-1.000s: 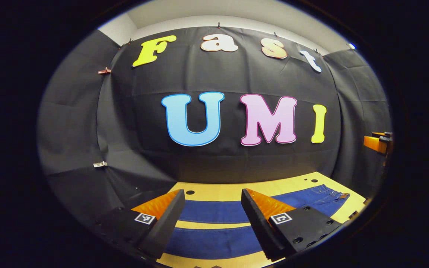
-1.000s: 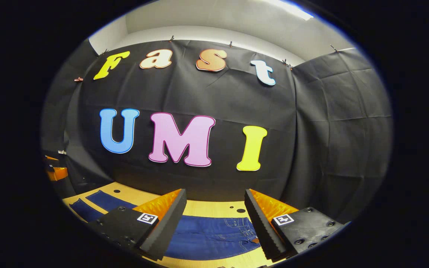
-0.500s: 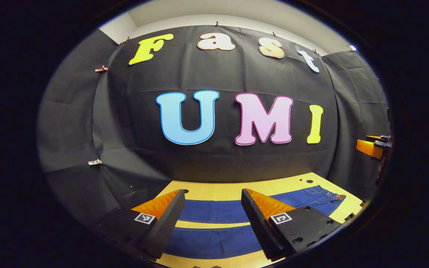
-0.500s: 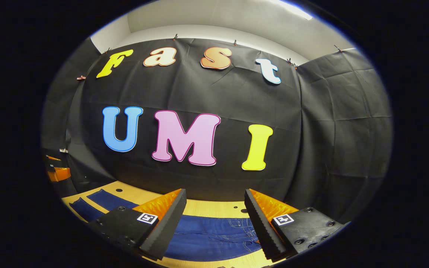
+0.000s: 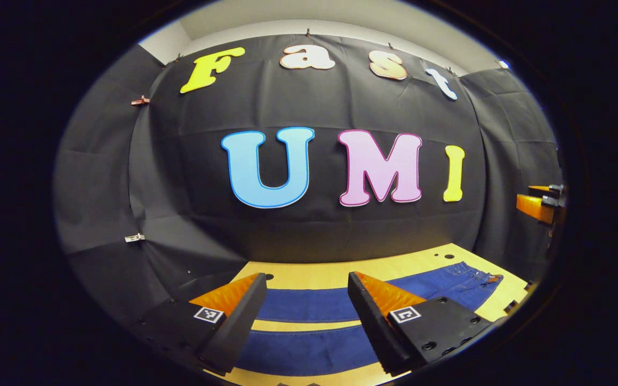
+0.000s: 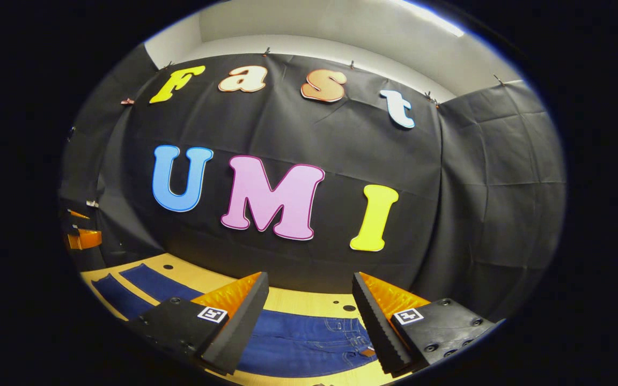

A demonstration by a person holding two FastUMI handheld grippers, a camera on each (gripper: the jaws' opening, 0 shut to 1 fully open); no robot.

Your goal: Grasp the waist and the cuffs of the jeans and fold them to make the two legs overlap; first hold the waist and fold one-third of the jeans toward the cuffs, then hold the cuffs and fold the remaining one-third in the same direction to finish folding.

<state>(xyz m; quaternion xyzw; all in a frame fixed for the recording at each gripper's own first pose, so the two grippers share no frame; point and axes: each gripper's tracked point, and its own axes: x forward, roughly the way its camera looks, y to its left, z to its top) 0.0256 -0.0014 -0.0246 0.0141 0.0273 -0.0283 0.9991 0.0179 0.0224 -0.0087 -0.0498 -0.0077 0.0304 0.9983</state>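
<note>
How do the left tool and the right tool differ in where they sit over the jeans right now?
The left tool hovers over the two legs of the jeans, which lie apart with a strip of table between them; the right tool hovers over the waist end, near the pockets. Both stand open, holding nothing, with the jeans flat and unfolded.

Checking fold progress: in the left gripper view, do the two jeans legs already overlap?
No, the jeans lie flat with a strip of table between the legs.
</note>
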